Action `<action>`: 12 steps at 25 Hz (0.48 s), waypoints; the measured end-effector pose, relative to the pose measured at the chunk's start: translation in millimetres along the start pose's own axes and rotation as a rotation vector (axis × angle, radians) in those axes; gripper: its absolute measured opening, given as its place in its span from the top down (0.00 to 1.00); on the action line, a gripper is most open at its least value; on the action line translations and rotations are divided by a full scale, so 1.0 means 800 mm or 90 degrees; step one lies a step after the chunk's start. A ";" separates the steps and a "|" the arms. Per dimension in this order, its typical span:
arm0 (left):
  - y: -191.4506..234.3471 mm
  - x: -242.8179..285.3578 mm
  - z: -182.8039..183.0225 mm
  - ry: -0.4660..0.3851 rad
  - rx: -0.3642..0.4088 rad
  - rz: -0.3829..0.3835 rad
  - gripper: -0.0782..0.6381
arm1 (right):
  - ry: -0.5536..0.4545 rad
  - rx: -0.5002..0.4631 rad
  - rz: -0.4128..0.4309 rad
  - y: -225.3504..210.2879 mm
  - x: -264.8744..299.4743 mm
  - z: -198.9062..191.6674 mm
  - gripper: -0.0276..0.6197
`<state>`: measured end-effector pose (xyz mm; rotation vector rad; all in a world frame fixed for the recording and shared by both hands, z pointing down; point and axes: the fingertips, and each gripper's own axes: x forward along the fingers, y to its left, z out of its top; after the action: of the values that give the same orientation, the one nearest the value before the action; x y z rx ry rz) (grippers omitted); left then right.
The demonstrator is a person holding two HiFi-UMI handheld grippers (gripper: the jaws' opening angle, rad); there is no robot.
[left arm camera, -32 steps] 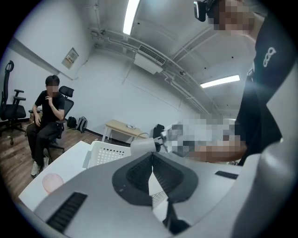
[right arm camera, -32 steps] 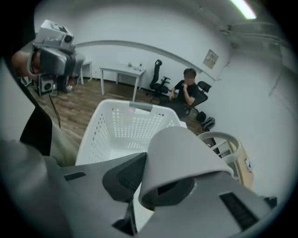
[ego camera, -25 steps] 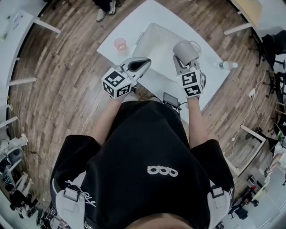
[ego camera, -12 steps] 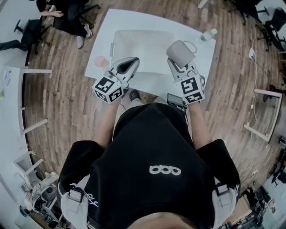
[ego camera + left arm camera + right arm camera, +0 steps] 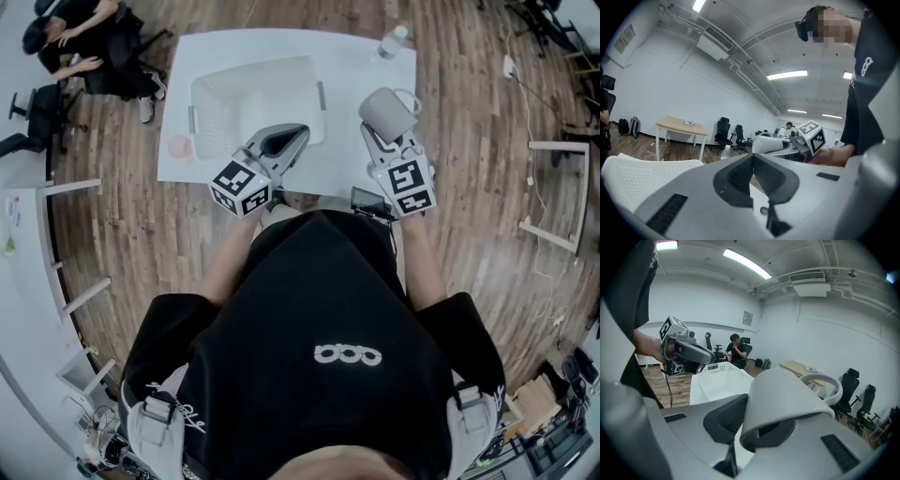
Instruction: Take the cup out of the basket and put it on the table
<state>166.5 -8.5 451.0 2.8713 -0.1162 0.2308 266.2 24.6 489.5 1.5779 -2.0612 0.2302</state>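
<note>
My right gripper is shut on a grey handled cup, held in the air over the right part of the white table. The cup lies tilted between the jaws with its handle to the right in the right gripper view. A white perforated basket sits on the table's left half and looks empty. My left gripper is shut on nothing, its tips at the basket's near right corner. The left gripper shows its pads pressed together in its own view.
A pink cup stands at the table's near left corner. A clear bottle lies at the far right corner. A dark device sits by the table's near edge. People sit in chairs at the far left.
The view has swung, so table and basket now appear farther left and square-on. Both grippers keep their hold and their place relative to the table; the cup stays raised.
</note>
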 end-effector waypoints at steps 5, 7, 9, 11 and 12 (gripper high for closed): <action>-0.038 0.059 -0.017 0.016 -0.003 -0.031 0.88 | 0.019 0.024 -0.006 -0.037 -0.026 -0.050 0.88; -0.051 0.080 -0.024 0.019 -0.006 -0.035 0.88 | 0.026 0.029 -0.003 -0.049 -0.035 -0.070 0.88; -0.063 0.099 -0.031 0.020 -0.008 -0.036 0.88 | 0.029 0.032 0.001 -0.059 -0.043 -0.088 0.88; -0.073 0.114 -0.037 0.020 -0.011 -0.035 0.88 | 0.032 0.036 0.005 -0.067 -0.049 -0.106 0.88; -0.077 0.121 -0.041 0.020 -0.013 -0.035 0.88 | 0.034 0.038 0.008 -0.070 -0.050 -0.114 0.88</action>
<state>262.9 53.9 482.8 2.8448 -0.0330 0.2634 353.7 81.7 536.7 1.5782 -2.0413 0.3376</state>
